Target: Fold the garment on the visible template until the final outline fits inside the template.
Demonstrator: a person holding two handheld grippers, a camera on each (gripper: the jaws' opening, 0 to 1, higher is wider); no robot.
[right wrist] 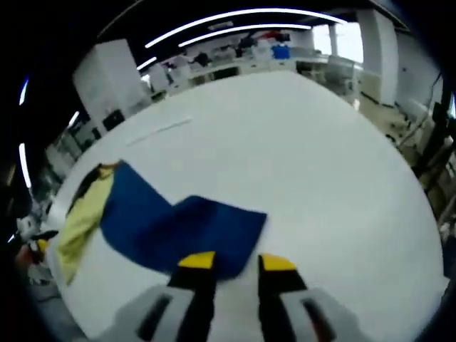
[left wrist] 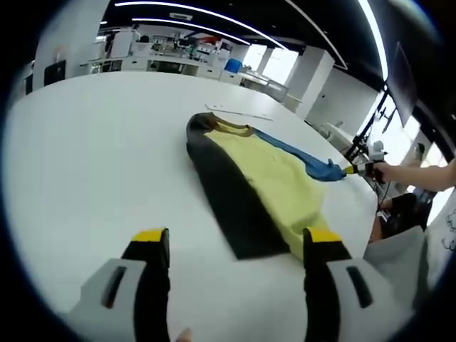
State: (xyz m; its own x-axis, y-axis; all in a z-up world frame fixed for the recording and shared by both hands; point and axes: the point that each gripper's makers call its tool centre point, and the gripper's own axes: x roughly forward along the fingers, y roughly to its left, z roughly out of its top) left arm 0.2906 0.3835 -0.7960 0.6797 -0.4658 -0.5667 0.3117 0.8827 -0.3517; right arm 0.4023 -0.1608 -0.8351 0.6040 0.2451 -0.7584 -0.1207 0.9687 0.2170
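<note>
Garment: a tee (left wrist: 263, 182) in three colours lies flat on the white desk (left wrist: 100, 164), black panel folded along one long side, pale yellow down the middle, blue on the far side.
Garment position: it sits out on the open desk surface, its collar end pointing toward the far edge and its hem end toward the left claw's side of the desk.
Blue sleeve: in the left gripper view the blue sleeve (left wrist: 317, 165) is stretched out sideways toward the desk's right-hand edge, lifted a little off the surface.
Same sleeve, other side: in the right gripper view it spreads as a broad blue flap (right wrist: 192, 231), the yellow part (right wrist: 82, 217) lying beyond it.
Left claw: the left claw (left wrist: 239, 239) has its yellow-tipped jaws set wide apart, nothing between them, hovering above the desk just short of the hem, with the black corner of the tee lying between the two tips as seen from this camera.
Right claw: the right claw (right wrist: 231, 262) shows its yellow tips fairly close together right at the edge of the blue flap; the cloth's edge runs under and between the tips, but whether they are pinching it I cannot tell.
Right claw from afar: in the left gripper view it appears at the sleeve's end (left wrist: 356, 169), held in a person's hand (left wrist: 388, 172).
Template: a thin pale outline (left wrist: 239, 112) lies on the desk beyond the collar.
</note>
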